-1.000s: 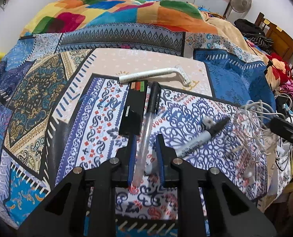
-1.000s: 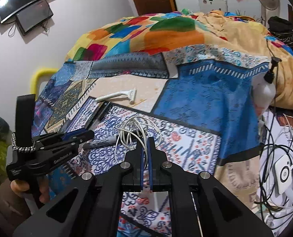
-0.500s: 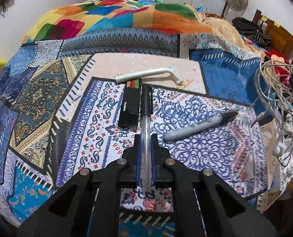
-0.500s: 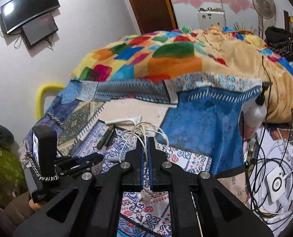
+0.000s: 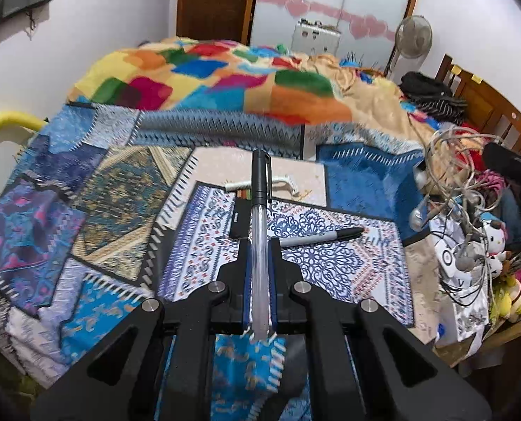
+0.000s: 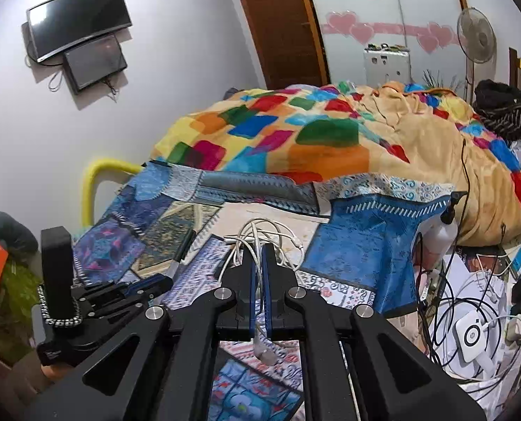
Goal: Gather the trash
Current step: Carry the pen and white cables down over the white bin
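We judge the collecting as about half done: two pieces are picked up, three remain on the patchwork bedspread (image 5: 95, 189), and no bin or bag shows in either view, so nothing is yet disposed of as far as we can tell. Our left gripper (image 5: 259, 263) is clamped on the clear pen (image 5: 259, 231), its barrel running straight out between the blue pads with the black cap end farthest from us, held clear above the bedspread. Our right gripper (image 6: 259, 273) is closed tight on the tangle of white earphone cable (image 6: 260, 235); loops bunch just past the tips, and one earbud hangs below the jaws. From the left wrist view that bundle dangles off the right edge of the bedspread. Left on the bedspread: the black marker (image 5: 321, 236) on the white-and-blue patterned panel, the white disposable razor (image 5: 260, 186) on the pale panel beyond it, and a flat black packet (image 5: 239, 219) just beside the razor, partly hidden behind the pen.
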Tool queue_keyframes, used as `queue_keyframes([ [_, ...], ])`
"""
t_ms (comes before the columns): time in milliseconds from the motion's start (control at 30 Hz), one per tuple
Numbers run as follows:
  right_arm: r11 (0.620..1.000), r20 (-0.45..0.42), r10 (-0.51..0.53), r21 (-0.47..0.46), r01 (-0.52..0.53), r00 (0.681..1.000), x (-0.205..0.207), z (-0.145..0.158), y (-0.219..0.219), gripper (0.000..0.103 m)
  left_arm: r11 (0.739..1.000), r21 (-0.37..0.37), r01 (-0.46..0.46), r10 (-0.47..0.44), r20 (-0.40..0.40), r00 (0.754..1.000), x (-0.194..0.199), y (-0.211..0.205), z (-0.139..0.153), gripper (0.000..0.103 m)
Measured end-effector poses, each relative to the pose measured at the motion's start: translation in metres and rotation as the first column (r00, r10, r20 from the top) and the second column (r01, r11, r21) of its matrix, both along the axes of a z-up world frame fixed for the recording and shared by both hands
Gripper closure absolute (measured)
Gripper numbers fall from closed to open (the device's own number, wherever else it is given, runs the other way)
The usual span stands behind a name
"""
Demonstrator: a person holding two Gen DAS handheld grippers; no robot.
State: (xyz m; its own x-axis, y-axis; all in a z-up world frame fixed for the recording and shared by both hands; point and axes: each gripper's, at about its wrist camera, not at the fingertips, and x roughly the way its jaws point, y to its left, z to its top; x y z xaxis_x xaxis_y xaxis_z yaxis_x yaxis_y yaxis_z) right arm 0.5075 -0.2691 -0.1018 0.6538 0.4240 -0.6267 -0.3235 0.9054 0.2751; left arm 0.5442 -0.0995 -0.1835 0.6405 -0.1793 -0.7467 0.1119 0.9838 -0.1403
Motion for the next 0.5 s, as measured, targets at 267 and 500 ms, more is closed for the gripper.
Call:
queue_keyframes([
  [267, 0.999, 0.046, 0.041, -0.001, -0.041, 0.998, -0.041, 0.037, 0.019, 0.099, 0.999, -0.002, -0.046, 0.046, 0.080, 0.996, -0.064, 0.025, 0.057, 0.096],
  [500, 0.995, 0.090, 0.099, -0.019, -0.098, 0.991, -0.084, 0.061, 0.045, 0.099, 0.995, -0.002, -0.104, 0.103, 0.138, 0.985, -0.126, 0.056, 0.090, 0.096],
])
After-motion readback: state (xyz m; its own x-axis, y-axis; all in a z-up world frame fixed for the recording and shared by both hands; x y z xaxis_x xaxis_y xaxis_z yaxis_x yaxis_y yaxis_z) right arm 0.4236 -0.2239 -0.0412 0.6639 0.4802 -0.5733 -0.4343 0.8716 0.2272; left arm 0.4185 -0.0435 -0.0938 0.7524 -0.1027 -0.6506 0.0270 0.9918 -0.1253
